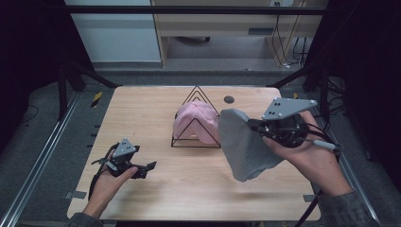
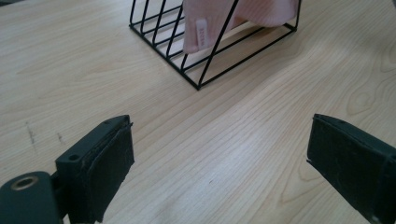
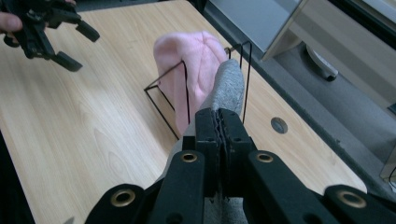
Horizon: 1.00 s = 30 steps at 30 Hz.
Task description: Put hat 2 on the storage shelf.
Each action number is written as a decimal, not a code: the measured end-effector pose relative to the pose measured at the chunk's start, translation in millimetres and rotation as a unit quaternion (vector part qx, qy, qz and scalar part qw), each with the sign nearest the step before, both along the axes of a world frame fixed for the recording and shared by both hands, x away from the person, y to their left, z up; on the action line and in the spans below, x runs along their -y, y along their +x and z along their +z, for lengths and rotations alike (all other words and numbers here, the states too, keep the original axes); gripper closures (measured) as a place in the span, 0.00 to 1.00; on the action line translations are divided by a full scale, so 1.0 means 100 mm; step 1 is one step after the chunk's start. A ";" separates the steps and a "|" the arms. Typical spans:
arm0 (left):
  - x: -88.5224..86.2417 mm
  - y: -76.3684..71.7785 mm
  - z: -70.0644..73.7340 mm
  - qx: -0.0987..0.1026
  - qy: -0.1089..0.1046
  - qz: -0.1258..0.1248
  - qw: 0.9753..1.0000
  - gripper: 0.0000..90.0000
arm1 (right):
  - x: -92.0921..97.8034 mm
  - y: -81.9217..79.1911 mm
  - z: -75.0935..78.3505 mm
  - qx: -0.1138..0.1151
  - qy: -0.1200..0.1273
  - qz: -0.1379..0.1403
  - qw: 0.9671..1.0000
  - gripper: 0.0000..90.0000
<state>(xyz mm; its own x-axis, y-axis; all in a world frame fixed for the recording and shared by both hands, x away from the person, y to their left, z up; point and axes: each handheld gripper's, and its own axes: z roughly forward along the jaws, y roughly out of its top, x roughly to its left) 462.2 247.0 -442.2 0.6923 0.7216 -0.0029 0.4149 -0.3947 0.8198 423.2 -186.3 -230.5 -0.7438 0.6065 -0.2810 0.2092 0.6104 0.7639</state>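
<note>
So R gripper (image 3: pixel 219 122) pinched tight on grey cloth (image 1: pixel 243 142); L gripper (image 2: pixel 219 163) wide apart, holding nothing.

Looks like a lab test rig: bare wood surface (image 1: pixel 189 189) boxed in by a black metal frame (image 1: pixel 189 9), aluminium rails (image 1: pixel 38 161), cables (image 1: pixel 288 47) on the floor behind.

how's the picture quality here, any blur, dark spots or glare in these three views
High view: dark at the edges, table evenly lit, no glare, grey cloth slightly soft. Left gripper view: left claw pads blur up close; wire rack sharp. Right gripper view: right claw sharp; pink cloth softer.
</note>
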 end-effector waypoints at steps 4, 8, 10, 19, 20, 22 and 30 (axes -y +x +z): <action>0.08 -0.06 0.09 0.006 -0.006 -0.013 1.000 0.08 | -0.07 -0.01 0.11 0.005 0.003 0.010 1.000 0.98; 0.21 -0.10 0.22 0.014 -0.009 -0.030 0.999 0.08 | -0.19 0.00 0.20 0.010 0.001 0.020 1.000 0.98; 0.27 -0.12 0.27 0.012 -0.021 -0.041 0.999 0.09 | -0.25 0.01 0.23 0.012 -0.001 0.024 1.000 0.98; 0.68 -0.15 0.43 0.010 -0.035 -0.103 0.994 0.14 | -0.59 0.01 0.30 0.019 -0.012 0.057 0.998 0.98; 0.72 -0.15 0.43 0.010 -0.038 -0.106 0.994 0.14 | -0.63 0.01 0.30 0.019 -0.013 0.061 0.998 0.98; 0.79 -0.13 0.44 0.010 -0.035 -0.116 0.993 0.15 | -0.70 0.03 0.30 0.018 -0.014 0.065 0.998 0.98; 0.89 -0.09 0.38 0.003 -0.023 -0.133 0.991 0.17 | -0.92 0.07 0.28 0.016 -0.016 0.083 0.996 0.98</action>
<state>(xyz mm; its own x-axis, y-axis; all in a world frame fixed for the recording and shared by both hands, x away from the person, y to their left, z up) 452.9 158.0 -404.2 0.8581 0.5128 -0.0274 0.2965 -0.4513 0.8417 430.4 -94.5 -202.3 -0.8230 0.4670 -0.3235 0.0796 0.6586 0.7483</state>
